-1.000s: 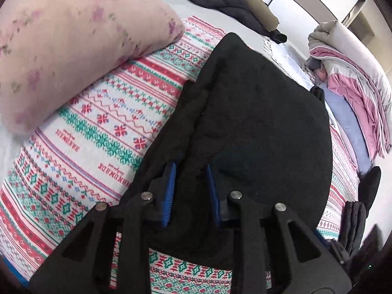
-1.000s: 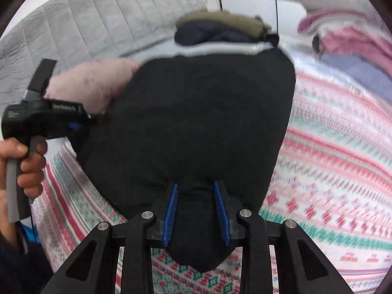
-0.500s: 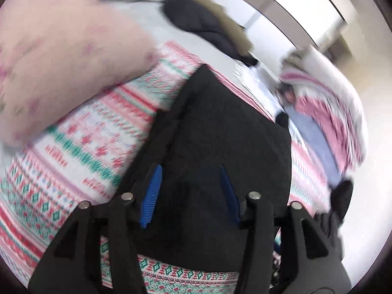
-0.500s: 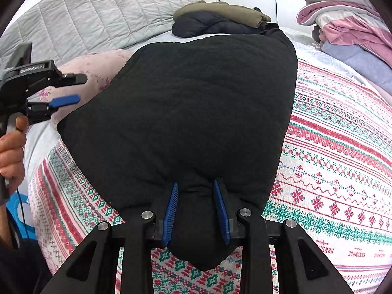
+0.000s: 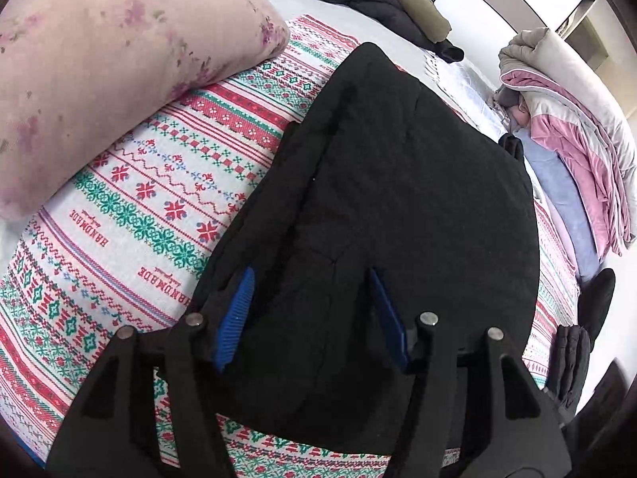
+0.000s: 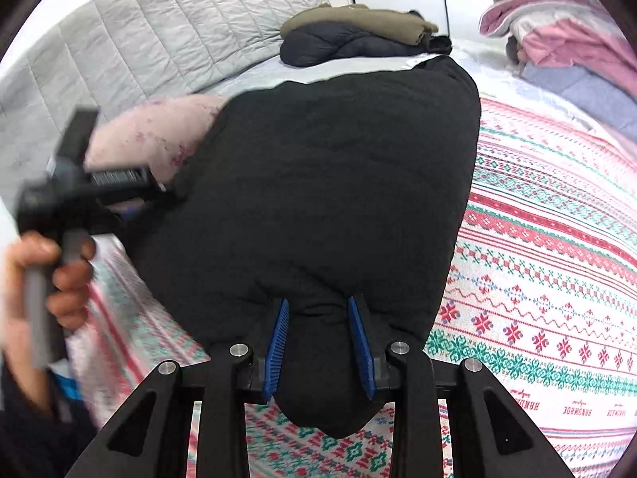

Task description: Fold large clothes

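Patterned bedspread (image 5: 151, 199) carries a black jacket (image 5: 398, 199); left gripper (image 5: 314, 310) just spread loose, right gripper (image 6: 320, 338) pinches its near edge.

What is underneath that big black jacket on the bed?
The black jacket lies on a patterned blanket with red and green bands. Whatever sits directly beneath its middle is covered.

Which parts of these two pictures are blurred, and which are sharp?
Right wrist view: the left gripper and the hand holding it are motion-blurred; the black garment is sharp. Left wrist view: sharp throughout, with fisheye bending at the edges.
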The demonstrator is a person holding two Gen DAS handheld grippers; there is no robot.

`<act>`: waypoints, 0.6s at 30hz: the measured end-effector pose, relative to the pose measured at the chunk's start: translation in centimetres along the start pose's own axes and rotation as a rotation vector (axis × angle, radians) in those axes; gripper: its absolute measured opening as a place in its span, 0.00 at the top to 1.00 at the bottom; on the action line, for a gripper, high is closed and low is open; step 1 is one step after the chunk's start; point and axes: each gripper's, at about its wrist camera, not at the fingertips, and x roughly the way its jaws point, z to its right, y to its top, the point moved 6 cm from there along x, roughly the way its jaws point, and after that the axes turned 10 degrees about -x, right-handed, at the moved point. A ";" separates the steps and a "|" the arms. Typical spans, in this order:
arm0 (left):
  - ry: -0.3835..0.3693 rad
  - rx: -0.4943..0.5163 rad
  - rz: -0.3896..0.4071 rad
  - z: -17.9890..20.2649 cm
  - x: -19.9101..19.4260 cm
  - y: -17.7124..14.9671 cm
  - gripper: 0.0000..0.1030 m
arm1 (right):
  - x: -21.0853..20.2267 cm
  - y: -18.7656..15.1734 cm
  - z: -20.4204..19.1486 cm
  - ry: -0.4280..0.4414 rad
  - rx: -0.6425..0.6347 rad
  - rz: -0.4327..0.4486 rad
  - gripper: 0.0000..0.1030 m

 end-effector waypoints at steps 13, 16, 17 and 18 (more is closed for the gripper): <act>-0.020 -0.008 -0.025 -0.3 0.2 0.2 0.40 | 7.6 14.6 13.0 -0.048 0.317 -0.034 0.68; -0.005 -0.005 -0.017 -0.3 0.2 0.2 0.40 | 13.2 13.9 12.1 -0.133 0.220 -0.160 0.68; 0.001 -0.003 -0.017 -0.3 0.2 0.2 0.40 | 13.8 14.1 11.7 -0.170 0.191 -0.168 0.67; 0.005 -0.003 -0.016 -0.3 0.3 0.2 0.40 | 13.8 14.4 11.5 -0.190 0.178 -0.185 0.67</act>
